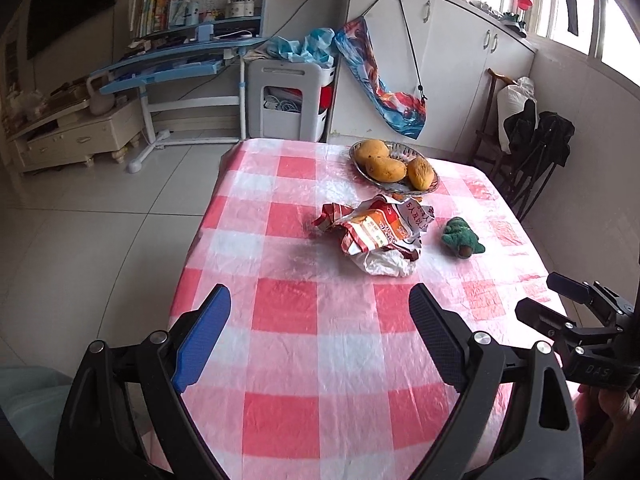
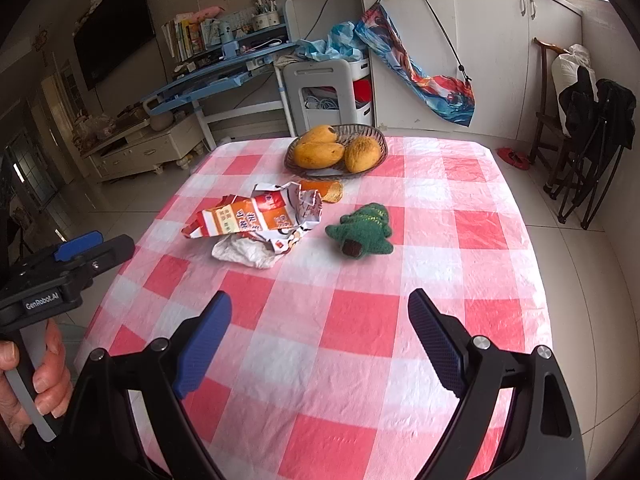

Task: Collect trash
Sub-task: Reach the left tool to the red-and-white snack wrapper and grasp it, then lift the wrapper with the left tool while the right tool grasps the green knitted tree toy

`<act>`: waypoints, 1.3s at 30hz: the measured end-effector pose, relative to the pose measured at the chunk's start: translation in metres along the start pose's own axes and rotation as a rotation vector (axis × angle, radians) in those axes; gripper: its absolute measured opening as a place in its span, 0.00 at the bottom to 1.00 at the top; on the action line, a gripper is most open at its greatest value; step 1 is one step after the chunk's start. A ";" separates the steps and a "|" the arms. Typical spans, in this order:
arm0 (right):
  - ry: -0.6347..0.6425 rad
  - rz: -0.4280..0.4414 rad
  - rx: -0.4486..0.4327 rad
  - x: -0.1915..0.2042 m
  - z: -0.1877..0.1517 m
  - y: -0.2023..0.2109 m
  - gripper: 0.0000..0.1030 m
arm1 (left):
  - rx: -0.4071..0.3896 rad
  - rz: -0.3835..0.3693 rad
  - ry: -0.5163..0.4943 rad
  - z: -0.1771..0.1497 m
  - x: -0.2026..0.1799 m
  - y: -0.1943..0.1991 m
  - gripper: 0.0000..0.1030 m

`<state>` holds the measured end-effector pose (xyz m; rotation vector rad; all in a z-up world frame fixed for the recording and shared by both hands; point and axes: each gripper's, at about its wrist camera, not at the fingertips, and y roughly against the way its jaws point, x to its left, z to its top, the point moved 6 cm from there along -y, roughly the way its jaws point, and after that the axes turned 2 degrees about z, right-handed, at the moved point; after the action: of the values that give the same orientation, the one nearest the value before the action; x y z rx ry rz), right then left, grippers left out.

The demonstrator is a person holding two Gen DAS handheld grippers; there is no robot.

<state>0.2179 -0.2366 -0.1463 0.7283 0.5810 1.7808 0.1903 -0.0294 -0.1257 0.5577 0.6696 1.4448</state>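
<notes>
Wrapper [image 1: 376, 228] crumpled mid-frame on table [image 1: 320, 360], toy tree [image 1: 460, 238] beside; left gripper [image 1: 320, 306] and right gripper [image 2: 320, 312] low in frame, jaws spread, empty.

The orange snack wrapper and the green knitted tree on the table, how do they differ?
The snack wrapper is crumpled, torn-open printed packaging in orange, red and white; the knitted tree is soft, intact and plain green with a brown base. The wrapper sprawls wider than the compact tree. Both lie on the checked tablecloth, near the mango basket.
</notes>
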 end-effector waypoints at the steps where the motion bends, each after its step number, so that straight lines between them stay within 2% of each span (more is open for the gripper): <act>1: -0.002 0.000 0.002 -0.002 0.003 -0.004 0.84 | 0.003 0.001 -0.013 0.006 -0.005 -0.010 0.84; 10: -0.045 -0.009 0.023 -0.023 0.023 -0.037 0.84 | 0.029 0.024 -0.131 0.044 -0.043 -0.086 0.84; 17: -0.048 -0.009 0.046 -0.025 0.029 -0.059 0.84 | 0.099 0.021 -0.187 0.057 -0.057 -0.140 0.84; 19: -0.045 -0.013 0.054 -0.025 0.030 -0.064 0.84 | 0.112 0.000 -0.186 0.059 -0.058 -0.150 0.79; 23: -0.048 -0.010 0.064 -0.025 0.031 -0.072 0.84 | 0.159 -0.032 -0.213 0.056 -0.066 -0.165 0.57; 25: -0.045 -0.006 0.068 -0.023 0.031 -0.075 0.84 | 0.147 -0.028 -0.238 0.056 -0.068 -0.165 0.50; 29: -0.022 -0.011 0.085 -0.019 0.029 -0.081 0.84 | 0.154 -0.073 -0.234 0.057 -0.070 -0.161 0.02; 30: -0.017 -0.014 0.086 -0.018 0.029 -0.082 0.84 | 0.151 -0.077 -0.226 0.058 -0.069 -0.160 0.01; 35: -0.037 -0.015 0.078 -0.022 0.031 -0.080 0.84 | 0.167 -0.138 -0.204 0.061 -0.065 -0.154 0.02; 37: -0.047 -0.013 0.077 -0.025 0.032 -0.080 0.84 | 0.170 -0.124 -0.226 0.062 -0.064 -0.154 0.28; 38: -0.051 -0.010 0.077 -0.025 0.032 -0.080 0.84 | 0.164 -0.091 -0.253 0.062 -0.064 -0.155 0.64; 39: -0.056 -0.008 0.077 -0.026 0.032 -0.080 0.84 | 0.140 -0.046 -0.284 0.062 -0.064 -0.156 0.77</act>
<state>0.2995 -0.2358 -0.1850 0.8245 0.6170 1.7330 0.3438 -0.0993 -0.1871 0.8342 0.5560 1.2513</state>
